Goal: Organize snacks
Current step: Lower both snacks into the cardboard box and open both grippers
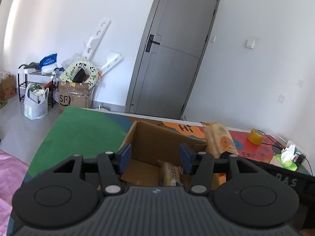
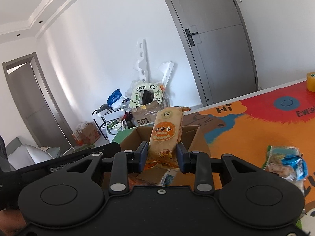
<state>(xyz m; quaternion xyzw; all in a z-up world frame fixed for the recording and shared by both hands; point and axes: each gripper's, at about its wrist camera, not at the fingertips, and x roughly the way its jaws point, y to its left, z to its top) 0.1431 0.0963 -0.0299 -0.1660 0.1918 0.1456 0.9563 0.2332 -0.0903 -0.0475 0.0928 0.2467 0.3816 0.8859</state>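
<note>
Orange-labelled rice-cracker packet (image 2: pixel 165 135) upright over the cardboard box (image 2: pixel 195 137), clamped by the right gripper (image 2: pixel 161 158) — left gripper (image 1: pixel 155 158) spread, empty; lower well inside before releasing.

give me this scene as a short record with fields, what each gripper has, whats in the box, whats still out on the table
left gripper: open, nothing between its pads, over the cardboard box
right gripper: shut on the orange snack pack, held upright over the box
in the box: a yellow-green snack packet
still on the table mat: a blue and green snack bag, to the right of the box
other items: yellow tape roll, tissue pack
</note>
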